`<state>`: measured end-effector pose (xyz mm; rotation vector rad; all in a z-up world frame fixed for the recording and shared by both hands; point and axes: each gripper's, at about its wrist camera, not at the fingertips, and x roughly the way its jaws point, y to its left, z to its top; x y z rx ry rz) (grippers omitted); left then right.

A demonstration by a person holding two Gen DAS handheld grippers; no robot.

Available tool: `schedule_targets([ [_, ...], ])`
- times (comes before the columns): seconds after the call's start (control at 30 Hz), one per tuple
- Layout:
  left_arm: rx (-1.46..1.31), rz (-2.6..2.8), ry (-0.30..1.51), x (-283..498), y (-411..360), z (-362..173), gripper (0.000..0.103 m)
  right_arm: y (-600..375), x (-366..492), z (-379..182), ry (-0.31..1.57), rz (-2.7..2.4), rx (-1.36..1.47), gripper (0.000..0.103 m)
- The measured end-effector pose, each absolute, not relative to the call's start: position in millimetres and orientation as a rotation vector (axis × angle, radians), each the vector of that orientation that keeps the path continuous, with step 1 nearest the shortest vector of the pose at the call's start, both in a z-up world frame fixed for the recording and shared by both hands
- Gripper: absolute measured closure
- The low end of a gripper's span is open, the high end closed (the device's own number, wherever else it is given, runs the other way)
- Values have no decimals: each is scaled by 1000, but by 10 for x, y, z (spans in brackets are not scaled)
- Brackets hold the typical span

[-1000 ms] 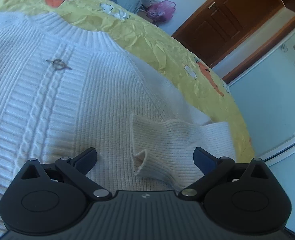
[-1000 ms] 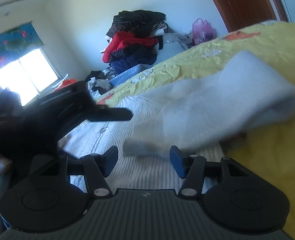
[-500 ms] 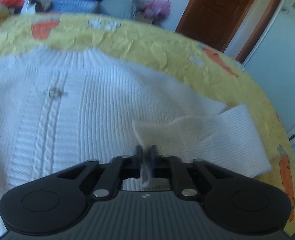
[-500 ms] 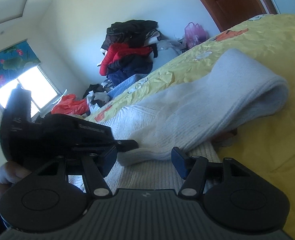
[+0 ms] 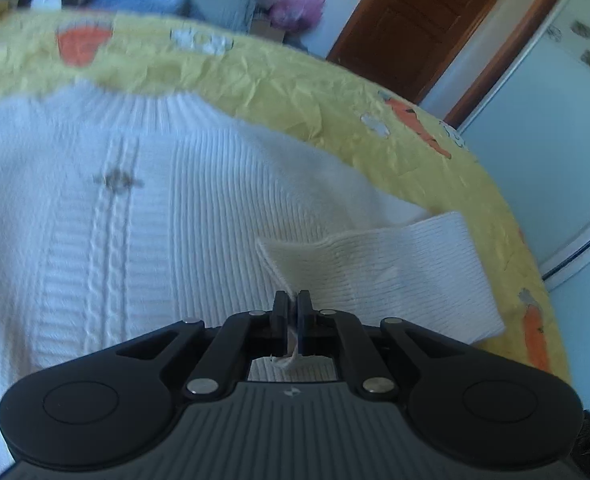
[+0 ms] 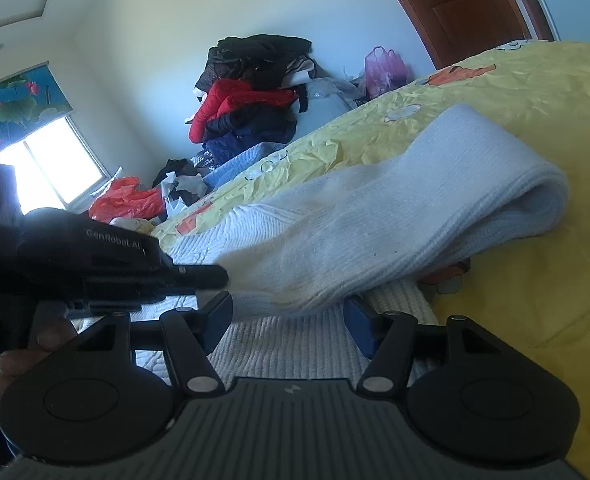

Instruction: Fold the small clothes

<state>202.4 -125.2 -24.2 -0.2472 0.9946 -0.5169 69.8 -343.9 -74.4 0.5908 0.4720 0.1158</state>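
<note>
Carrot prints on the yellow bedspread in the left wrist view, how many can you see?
3: one carrot beyond the sweater's collar, one carrot toward the door, one carrot right of the folded sleeve. More may be hidden.

left claw (image 5: 291, 303): black, silver rivets | right claw (image 6: 287, 316): black, blue pads

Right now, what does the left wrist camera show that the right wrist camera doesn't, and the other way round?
Only the left wrist view shows the left gripper from above, shut on the sleeve cuff, plus the sweater's cable-knit front and a white cabinet.

Only the right wrist view shows the open right gripper, the window and the whole clothes pile, tall against the wall.

Both show the white sweater's folded-over sleeve, the yellow bedspread and the brown door.
</note>
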Motion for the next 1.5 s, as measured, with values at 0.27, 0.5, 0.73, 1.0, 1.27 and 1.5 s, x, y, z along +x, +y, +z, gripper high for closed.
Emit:
schedule_targets([
  [0.27,-358,-536,1091,2124,-1207,-483,82,-3440,725,-750,482,117,588,35],
  [0.5,-230,-514,984,2045,-1288,-285,98,-3446,733,-762,486,114,591,35],
  [0.73,-188,-491,892,2095,-1088,25,98,-3446,737,-764,486,115,592,35],
  [1.0,-193,-327,872,2306,-486,54,98,-3445,740,-766,487,114,591,34],
  [1.27,-199,-221,883,2332,14,-17,98,-3452,756,-772,490,113,588,34],
  [1.5,-218,-174,870,2322,335,9,98,-3456,762,-779,494,111,587,34],
])
